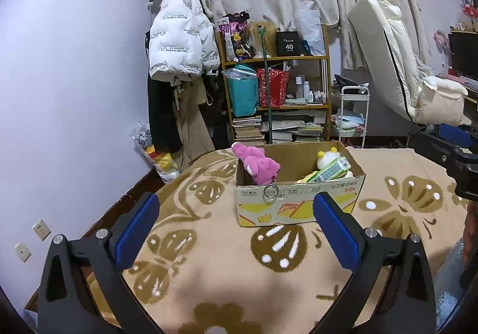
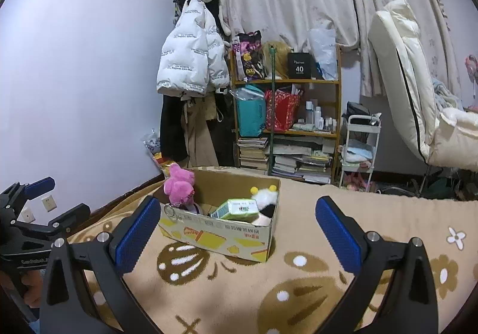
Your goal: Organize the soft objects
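A cardboard box (image 1: pixel 301 199) (image 2: pixel 221 232) stands on the patterned beige blanket (image 1: pixel 209 274) (image 2: pixel 239 289). A pink plush toy (image 1: pixel 257 165) (image 2: pixel 179 184) leans on the box's left wall, its metal key ring (image 1: pixel 270 193) hanging over the front. A white plush with yellow knobs (image 1: pixel 327 158) (image 2: pixel 266 198) and a green carton (image 1: pixel 331 169) (image 2: pixel 239 208) lie inside at the right. My left gripper (image 1: pixel 236 226) is open and empty just in front of the box. My right gripper (image 2: pixel 237 229) is open and empty too, a little back from the box.
A wooden shelf (image 1: pixel 274 89) (image 2: pixel 286 113) full of bags, bottles and stacked books stands behind the bed. A white jacket (image 1: pixel 179 38) hangs on the wall at left. A white cart (image 1: pixel 352 113) and a cream recliner (image 1: pixel 403 71) are at right.
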`<state>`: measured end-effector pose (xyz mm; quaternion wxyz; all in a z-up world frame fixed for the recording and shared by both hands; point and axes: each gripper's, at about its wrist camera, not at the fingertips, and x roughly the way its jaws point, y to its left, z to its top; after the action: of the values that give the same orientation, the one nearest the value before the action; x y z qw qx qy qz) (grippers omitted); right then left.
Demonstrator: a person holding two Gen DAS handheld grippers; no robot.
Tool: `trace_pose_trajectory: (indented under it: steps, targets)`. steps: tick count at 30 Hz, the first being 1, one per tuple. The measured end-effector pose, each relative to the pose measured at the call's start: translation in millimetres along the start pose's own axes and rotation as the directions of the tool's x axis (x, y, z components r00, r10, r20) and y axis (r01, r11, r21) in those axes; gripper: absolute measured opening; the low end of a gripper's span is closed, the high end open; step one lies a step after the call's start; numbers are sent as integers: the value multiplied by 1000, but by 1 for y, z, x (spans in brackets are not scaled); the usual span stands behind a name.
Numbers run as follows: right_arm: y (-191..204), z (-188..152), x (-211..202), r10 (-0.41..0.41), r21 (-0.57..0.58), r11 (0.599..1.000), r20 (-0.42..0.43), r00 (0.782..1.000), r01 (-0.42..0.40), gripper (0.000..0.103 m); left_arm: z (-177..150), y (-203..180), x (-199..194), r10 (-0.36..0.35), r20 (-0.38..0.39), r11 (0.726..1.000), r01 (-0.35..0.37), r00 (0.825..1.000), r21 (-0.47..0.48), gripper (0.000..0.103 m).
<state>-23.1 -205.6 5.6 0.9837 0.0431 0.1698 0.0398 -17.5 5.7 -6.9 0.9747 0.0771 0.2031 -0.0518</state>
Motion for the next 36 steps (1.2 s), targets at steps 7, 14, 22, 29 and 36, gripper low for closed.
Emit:
trace_pose_trajectory:
  steps: [7, 14, 22, 29, 36]
  targets:
    - [-3, -3, 3, -6, 6, 1000, -10, 1000, 6, 103, -5, 1, 10, -10, -43, 1000, 9, 999, -20, 101]
    - [-11, -8, 10, -36, 19, 999, -18, 999, 36, 103, -8, -1, 15, -6, -56, 1000, 5, 998, -10, 101]
    - [-12, -9, 11, -60, 14, 998, -18, 998, 61, 103, -10, 4, 20, -5, -72, 1000, 4, 997, -19, 101]
    - [-13, -9, 11, -60, 17, 998, -18, 998, 60, 103, -10, 4, 19, -1, -72, 1000, 0, 997, -20, 101]
    - [-15, -10, 12, -60, 20, 998, -21, 998, 60, 103, -11, 2, 18, 6, -71, 1000, -7, 997, -18, 101]
